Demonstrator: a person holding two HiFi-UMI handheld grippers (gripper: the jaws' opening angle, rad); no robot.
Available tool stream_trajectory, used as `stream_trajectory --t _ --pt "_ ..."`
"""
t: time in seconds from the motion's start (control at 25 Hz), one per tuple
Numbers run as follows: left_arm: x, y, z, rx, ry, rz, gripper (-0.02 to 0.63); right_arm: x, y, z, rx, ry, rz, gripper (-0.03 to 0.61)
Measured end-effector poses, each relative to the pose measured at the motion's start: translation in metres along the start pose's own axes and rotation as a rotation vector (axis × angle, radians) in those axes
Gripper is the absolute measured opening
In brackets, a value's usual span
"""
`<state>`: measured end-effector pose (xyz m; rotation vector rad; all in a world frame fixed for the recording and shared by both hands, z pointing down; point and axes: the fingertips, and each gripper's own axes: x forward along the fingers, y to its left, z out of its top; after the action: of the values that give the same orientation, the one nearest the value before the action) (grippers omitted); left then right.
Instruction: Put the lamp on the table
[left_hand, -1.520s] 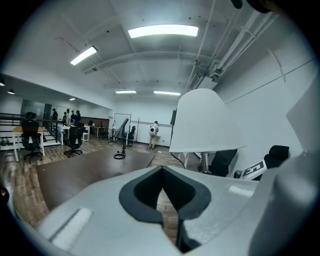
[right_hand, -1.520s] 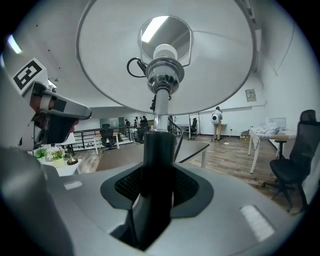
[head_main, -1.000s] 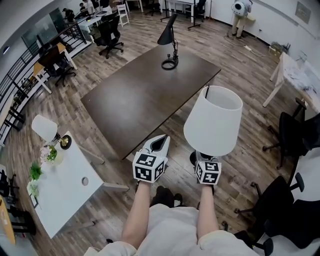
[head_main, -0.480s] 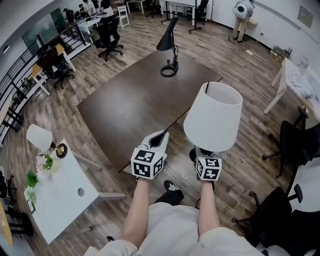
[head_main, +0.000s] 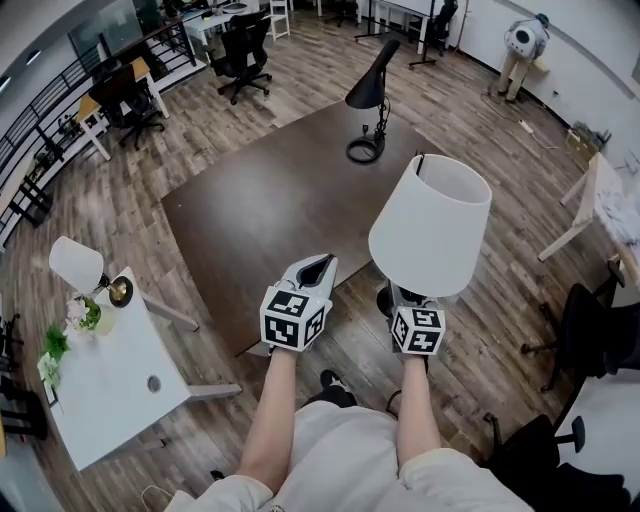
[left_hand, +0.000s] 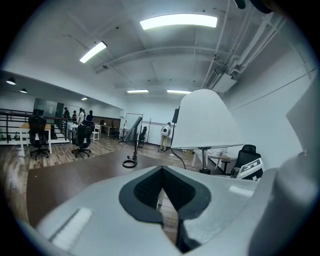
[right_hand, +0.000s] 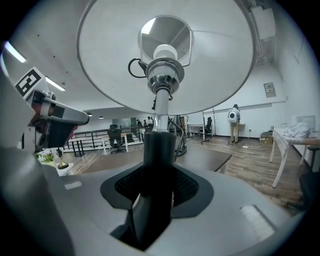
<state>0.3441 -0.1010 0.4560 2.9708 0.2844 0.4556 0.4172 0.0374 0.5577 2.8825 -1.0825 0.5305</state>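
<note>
A lamp with a white shade (head_main: 432, 227) stands upright in the air over the floor, just off the near edge of the dark brown table (head_main: 270, 200). My right gripper (head_main: 405, 297) is shut on its black stem (right_hand: 158, 165), below the chrome socket (right_hand: 161, 75) and the shade (right_hand: 210, 65). Its round base shows dark beside the gripper in the head view. My left gripper (head_main: 314, 270) hovers shut and empty at the table's near edge, with the shade (left_hand: 205, 122) to its right. The left gripper (right_hand: 47, 117) also shows at the left of the right gripper view.
A black desk lamp (head_main: 368, 115) stands at the table's far side. A white table (head_main: 110, 375) at the left carries a small lamp (head_main: 82, 266) and plants. Black office chairs (head_main: 590, 345) sit at the right, another white table (head_main: 600, 205) beyond. A person (head_main: 522, 45) stands far off.
Both grippers and the white-shade lamp have come closer to the table's near edge; the view has shifted so the table and black lamp sit further right. The grips are unchanged.
</note>
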Motion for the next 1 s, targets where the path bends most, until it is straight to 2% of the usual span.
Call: stream_trajectory --t 0.28,0.52,0.76,1.0 --pt "0.023 0.042 0.006 -0.051 0.001 0.074 0.002 0.060 0.005 0.032 -0.037 -0.004 0.089 0.173" --pt "0.021 0.070 0.000 -0.085 0.015 0.153 0.002 0.094 0.011 0.033 -0.043 0.011 0.140 0.173" --pt "-0.021 0.126 -0.014 -0.161 -0.004 0.319 0.002 0.141 0.055 0.040 -0.046 0.010 0.247 0.173" --pt "-0.030 0.149 -0.028 -0.232 -0.020 0.480 0.002 0.188 0.080 0.043 -0.092 0.015 0.394 0.173"
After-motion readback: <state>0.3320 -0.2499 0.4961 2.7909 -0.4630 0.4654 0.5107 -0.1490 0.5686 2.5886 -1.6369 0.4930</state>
